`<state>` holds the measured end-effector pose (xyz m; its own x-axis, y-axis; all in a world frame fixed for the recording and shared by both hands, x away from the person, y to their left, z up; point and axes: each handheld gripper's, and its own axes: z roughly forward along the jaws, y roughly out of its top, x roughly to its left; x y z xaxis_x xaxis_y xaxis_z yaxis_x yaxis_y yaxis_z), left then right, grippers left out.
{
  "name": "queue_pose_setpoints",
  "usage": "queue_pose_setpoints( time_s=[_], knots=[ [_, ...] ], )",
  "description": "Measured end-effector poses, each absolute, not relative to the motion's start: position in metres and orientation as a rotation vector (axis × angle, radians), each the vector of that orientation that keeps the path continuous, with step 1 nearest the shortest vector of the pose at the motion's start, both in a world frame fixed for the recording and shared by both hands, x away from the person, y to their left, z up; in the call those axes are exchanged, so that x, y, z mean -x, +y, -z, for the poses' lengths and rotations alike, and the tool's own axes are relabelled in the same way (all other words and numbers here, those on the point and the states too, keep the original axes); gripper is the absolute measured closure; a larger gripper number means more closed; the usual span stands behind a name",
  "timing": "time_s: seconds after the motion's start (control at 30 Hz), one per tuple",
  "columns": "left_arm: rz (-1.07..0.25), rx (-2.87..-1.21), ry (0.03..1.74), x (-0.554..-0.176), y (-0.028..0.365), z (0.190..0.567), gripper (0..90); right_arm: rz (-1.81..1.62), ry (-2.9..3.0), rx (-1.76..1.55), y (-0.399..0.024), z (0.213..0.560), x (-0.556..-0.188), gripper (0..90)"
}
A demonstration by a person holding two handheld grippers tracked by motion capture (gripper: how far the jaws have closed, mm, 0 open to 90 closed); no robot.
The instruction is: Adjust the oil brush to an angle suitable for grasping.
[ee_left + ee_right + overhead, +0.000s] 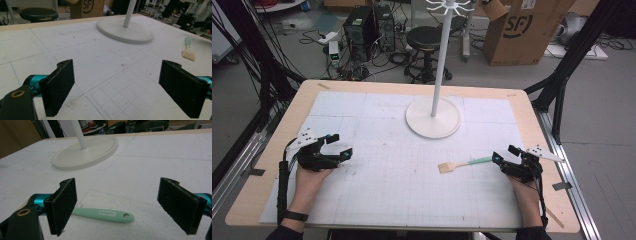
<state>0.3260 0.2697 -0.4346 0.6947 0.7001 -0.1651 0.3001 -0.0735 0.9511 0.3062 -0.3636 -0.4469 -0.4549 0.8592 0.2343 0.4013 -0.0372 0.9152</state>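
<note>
Nearest the person, the right hand-held gripper (pixel 117 206) gapes wide just over the green handle of the brush (pixel 105 214) lying on the table (pixel 377 200); probably pre-grasp: lower, then close. Farther left, the left hand-held gripper (pixel 339 146) is wide, empty.

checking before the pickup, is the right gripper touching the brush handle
Apart. In the right gripper view the brush lies on the mat between the open right gripper jaws, clear of both.

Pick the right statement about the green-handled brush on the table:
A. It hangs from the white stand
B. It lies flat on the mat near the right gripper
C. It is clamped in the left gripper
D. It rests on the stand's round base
B: the brush lies flat on the mat, its handle end just in front of the open right gripper.
</note>
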Motion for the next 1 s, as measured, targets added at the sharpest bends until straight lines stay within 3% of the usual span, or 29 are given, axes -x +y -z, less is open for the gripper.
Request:
queue_pose_setpoints(
  time_s=[0.53, 1.0],
  knots=[
    [-0.335, -1.728, 0.737, -0.336, 0.236, 0.419, 13.0, -1.501, 1.836, -1.316, -0.364, 0.447, -0.307, 15.3],
    [-0.262, -1.79, 0.626, -0.353, 0.174, 0.406, 13.0, -1.506, 1.834, -1.322, -0.364, 0.447, -0.307, 15.3]
  ],
)
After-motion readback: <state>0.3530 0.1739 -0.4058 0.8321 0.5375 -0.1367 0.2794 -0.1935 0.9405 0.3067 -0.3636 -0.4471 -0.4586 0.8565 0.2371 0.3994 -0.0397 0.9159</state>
